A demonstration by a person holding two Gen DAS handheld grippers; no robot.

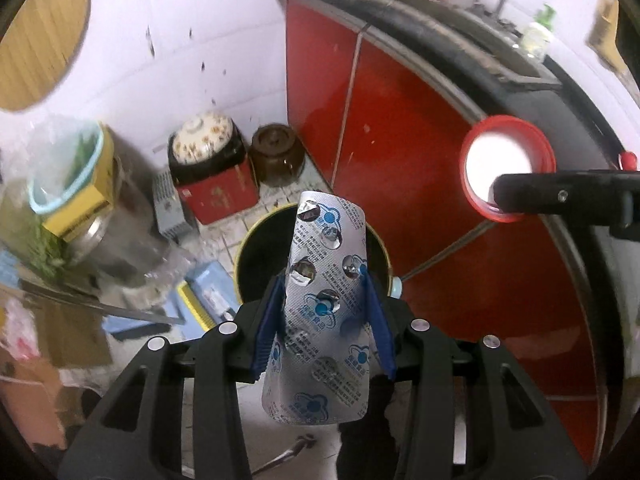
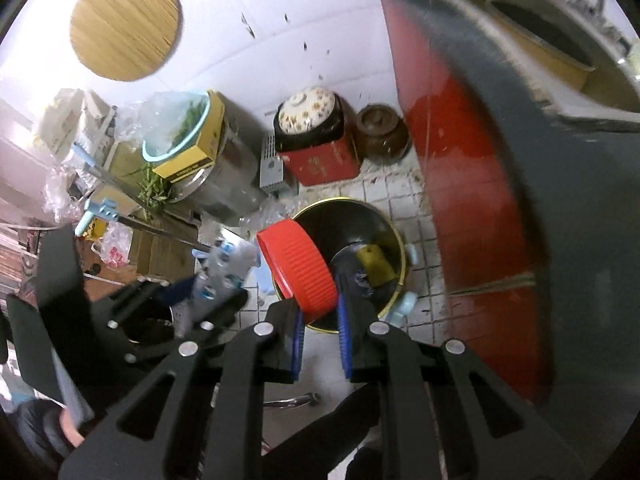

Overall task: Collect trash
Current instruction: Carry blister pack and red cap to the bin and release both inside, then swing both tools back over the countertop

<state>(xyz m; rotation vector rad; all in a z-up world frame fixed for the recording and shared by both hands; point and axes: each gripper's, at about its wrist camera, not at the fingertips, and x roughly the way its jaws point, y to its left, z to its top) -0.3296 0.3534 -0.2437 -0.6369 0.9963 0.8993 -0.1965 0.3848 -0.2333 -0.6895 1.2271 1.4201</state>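
My left gripper [image 1: 325, 288] is shut on a silver pill blister sheet [image 1: 324, 300], bowed between the blue pads and standing up over the round black bin [image 1: 256, 256] on the tiled floor. My right gripper [image 2: 318, 308] is shut on the rim of a red ribbed lid [image 2: 298, 266], held above the same bin [image 2: 352, 216], which has a yellowish object and dark trash inside. In the left wrist view, the red lid [image 1: 506, 168] shows its white inside at the right, gripped by the right gripper's black finger. In the right wrist view the left gripper [image 2: 208, 280] with the blister sheet [image 2: 224, 264] is to the left.
A red cabinet [image 1: 392, 152] with a dark counter stands right of the bin. Behind the bin are a red box [image 1: 216, 192] with a floral bowl on it, a brown jar [image 1: 276, 154], a metal pot [image 2: 224, 172], a basin with greens, cardboard and plastic bags at the left.
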